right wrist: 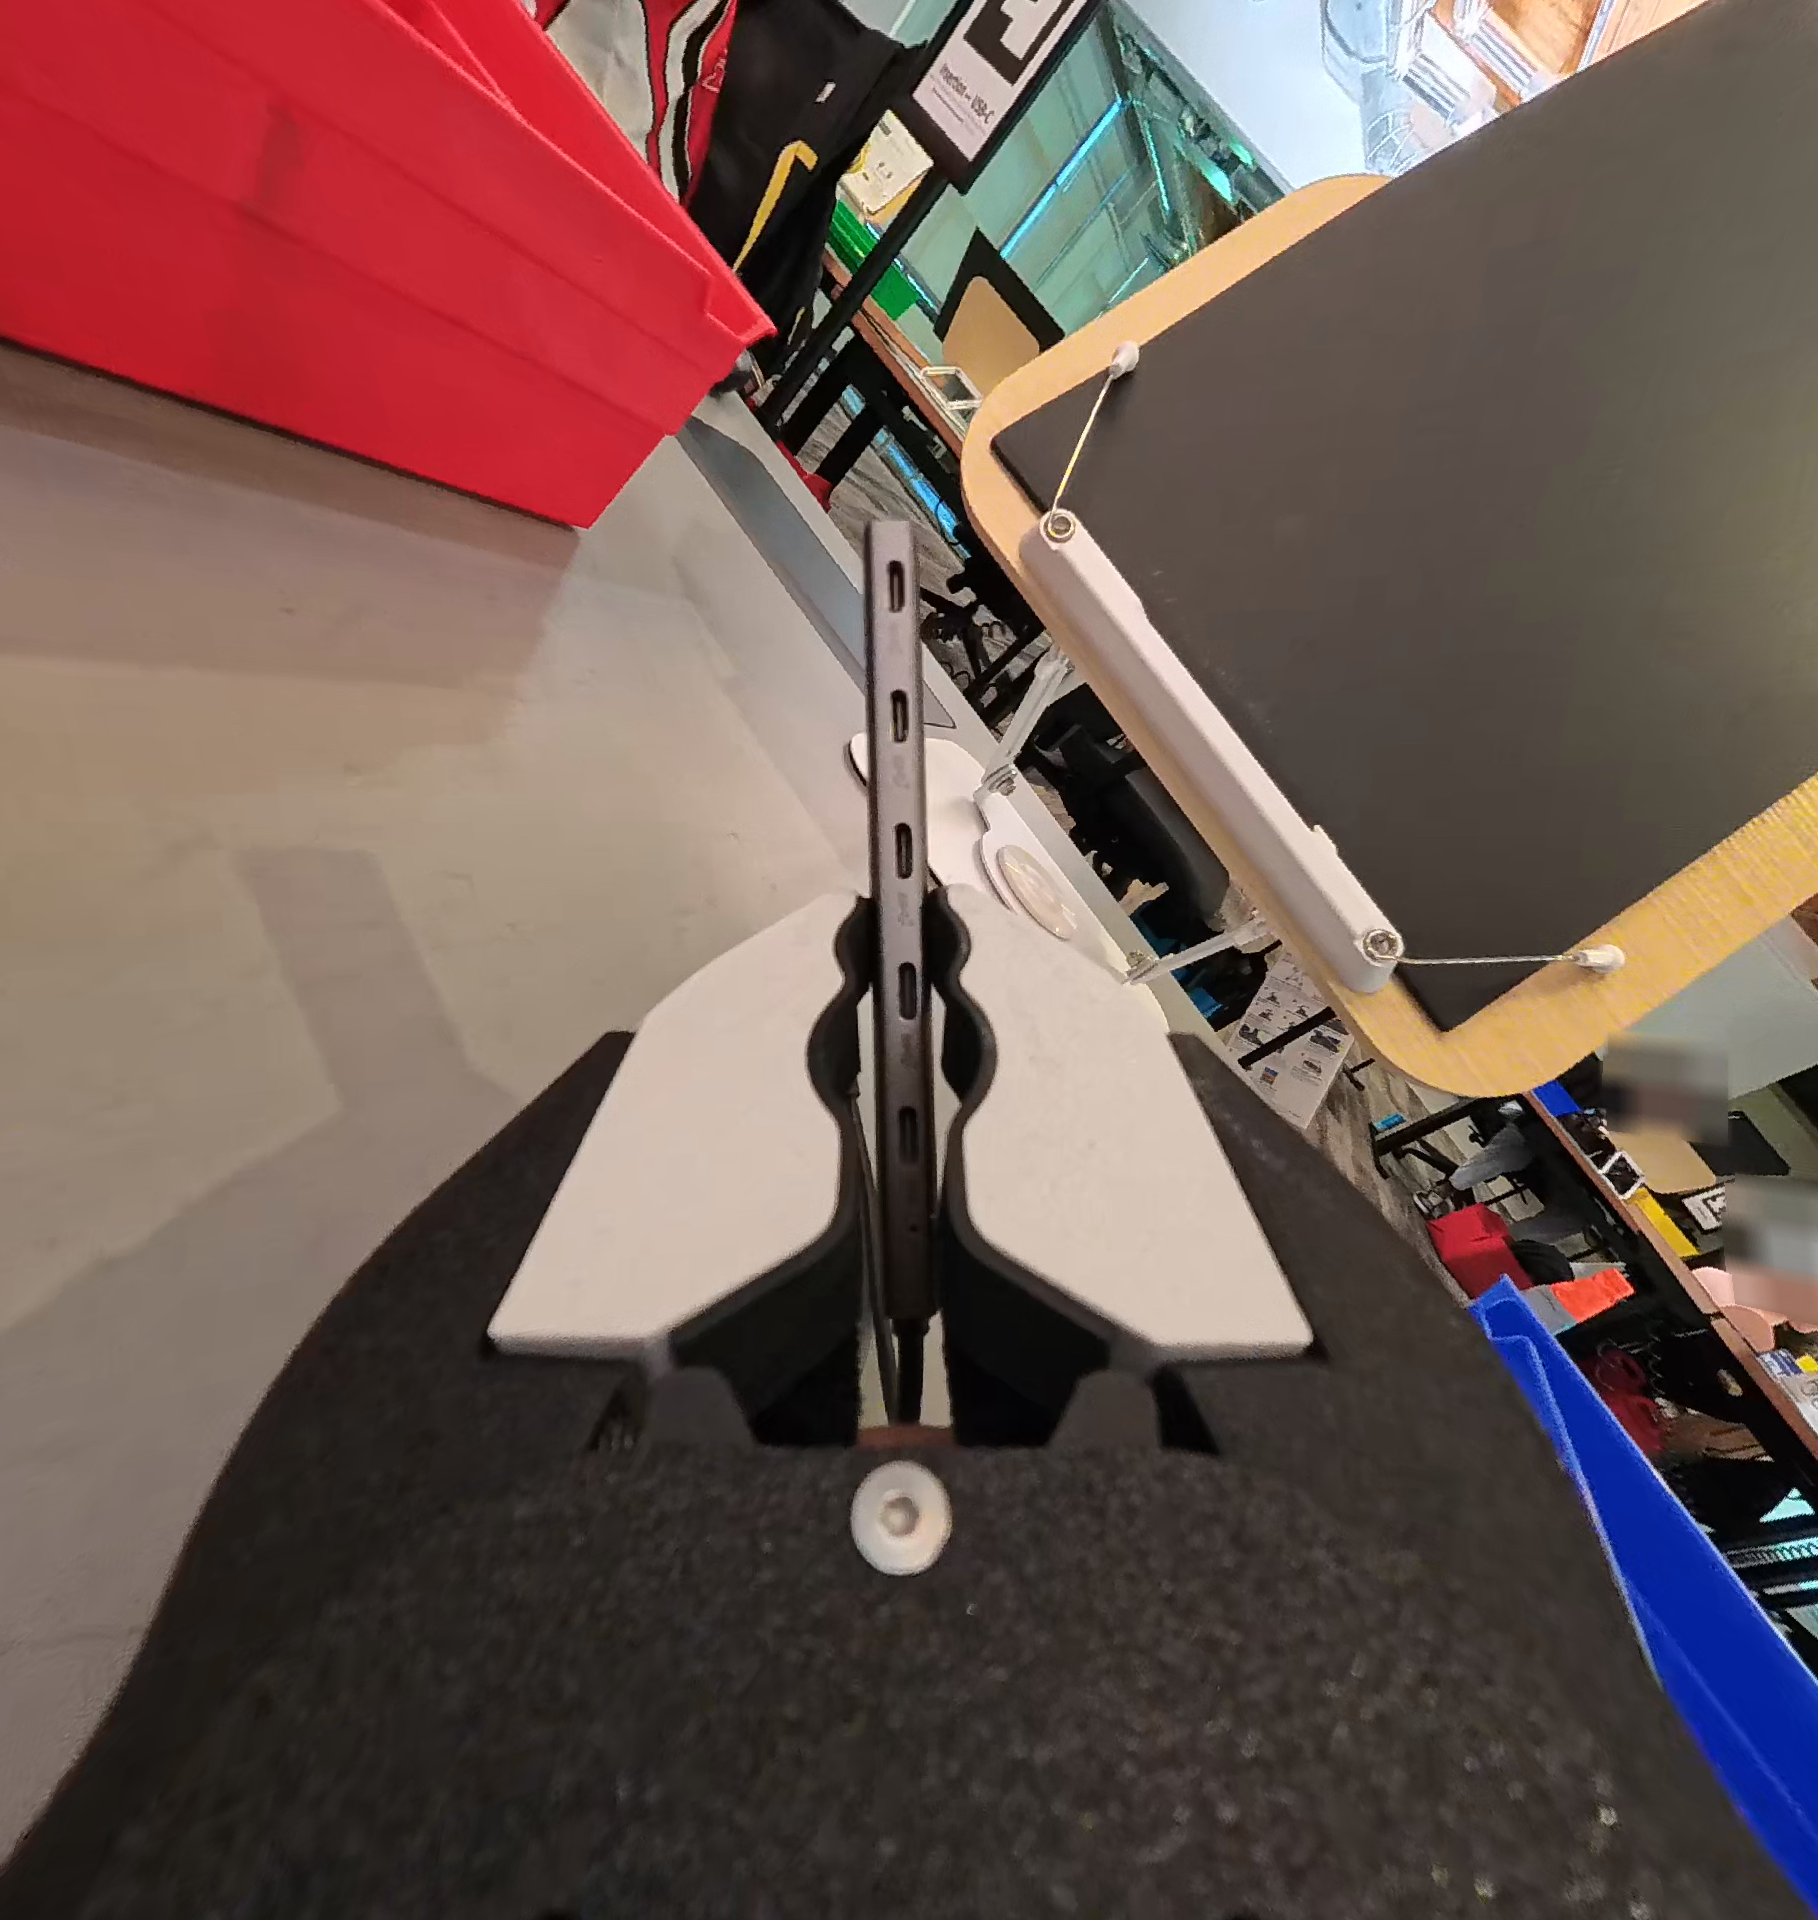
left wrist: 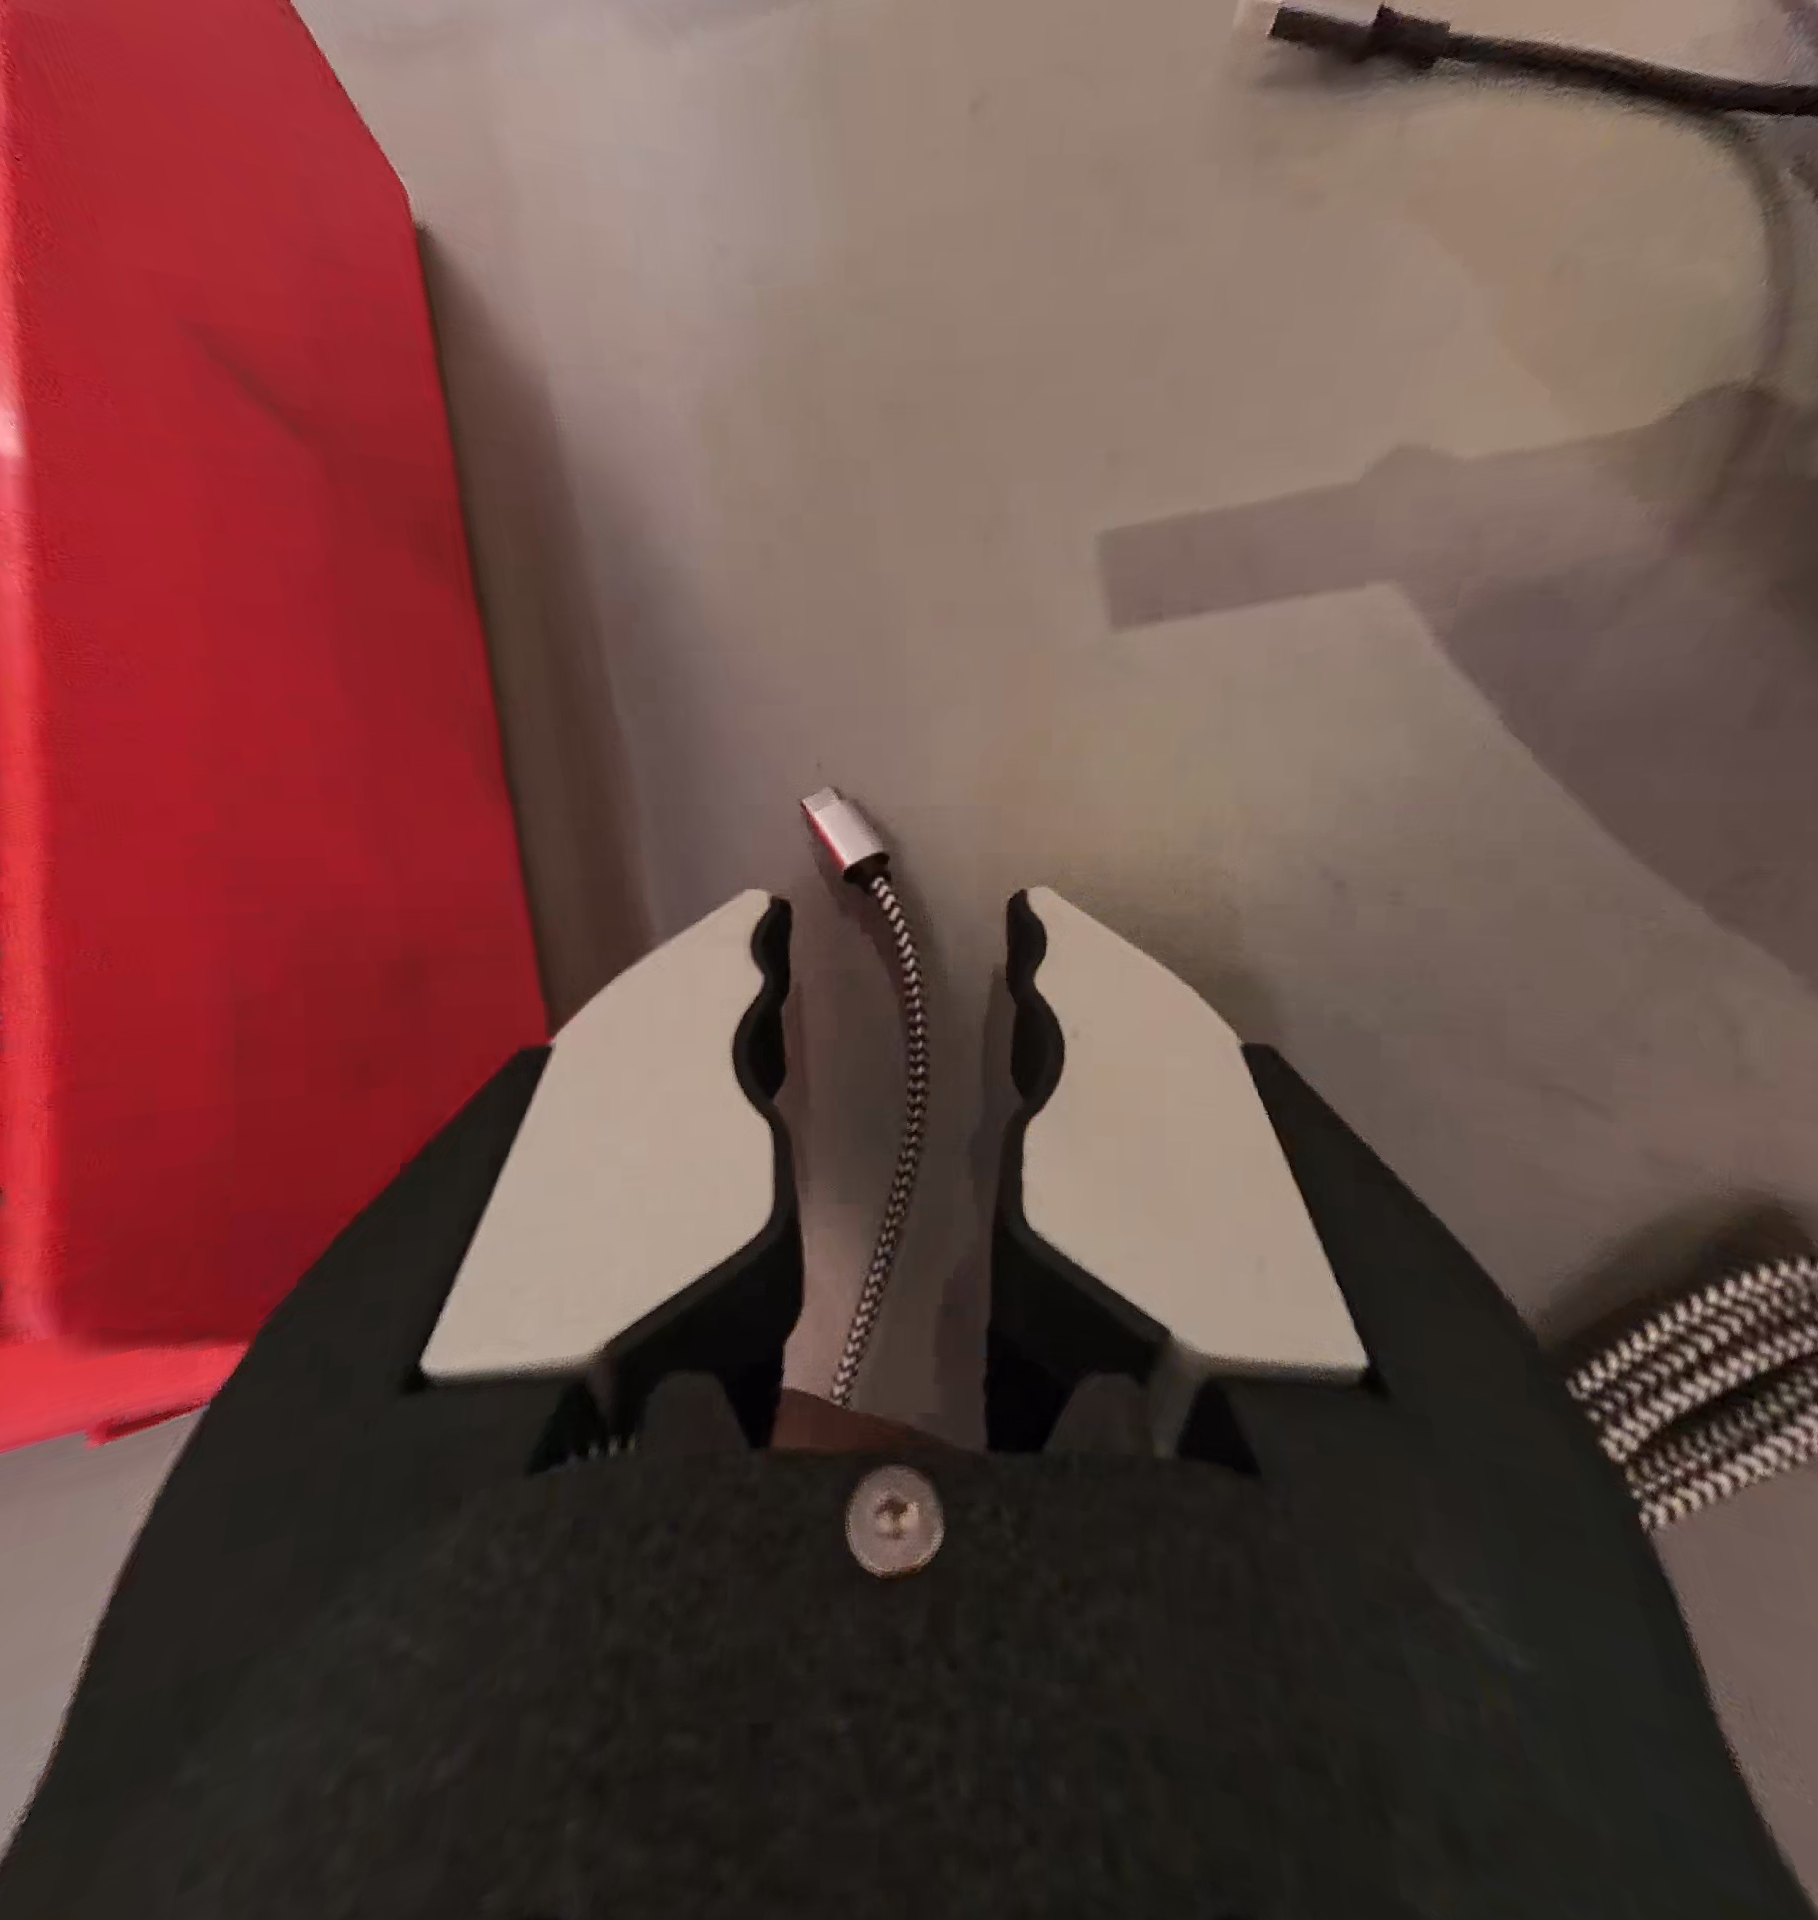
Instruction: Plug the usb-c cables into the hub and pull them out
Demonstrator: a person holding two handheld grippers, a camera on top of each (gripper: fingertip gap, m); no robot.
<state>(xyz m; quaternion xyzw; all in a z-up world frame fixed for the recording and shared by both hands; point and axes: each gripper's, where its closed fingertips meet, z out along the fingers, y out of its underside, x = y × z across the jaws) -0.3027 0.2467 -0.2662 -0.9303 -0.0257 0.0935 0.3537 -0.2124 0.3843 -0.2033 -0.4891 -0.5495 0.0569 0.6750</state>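
Note:
In the left wrist view, a black-and-white braided cable [left wrist: 900, 1122] with a silver usb-c plug [left wrist: 840, 831] lies on the grey table and runs between my left fingers. My left gripper [left wrist: 897, 914] is open, its jaws apart on either side of the cable, the plug just beyond the tips. In the right wrist view, my right gripper [right wrist: 900, 914] is shut on a slim dark grey hub [right wrist: 897, 831], held edge-on above the table, its row of several ports facing the camera. The hub's own thin cable runs back between the fingers.
A red bin [left wrist: 209, 675] stands close at left and shows in the right wrist view [right wrist: 313, 260] too. A black cable [left wrist: 1559, 73] lies at far right; a braided coil [left wrist: 1715, 1382] lies near right. A blue bin [right wrist: 1715, 1662] and a tan-edged black board [right wrist: 1456, 520] are at right. Spacing between my two grippers at the tips: around 20 cm.

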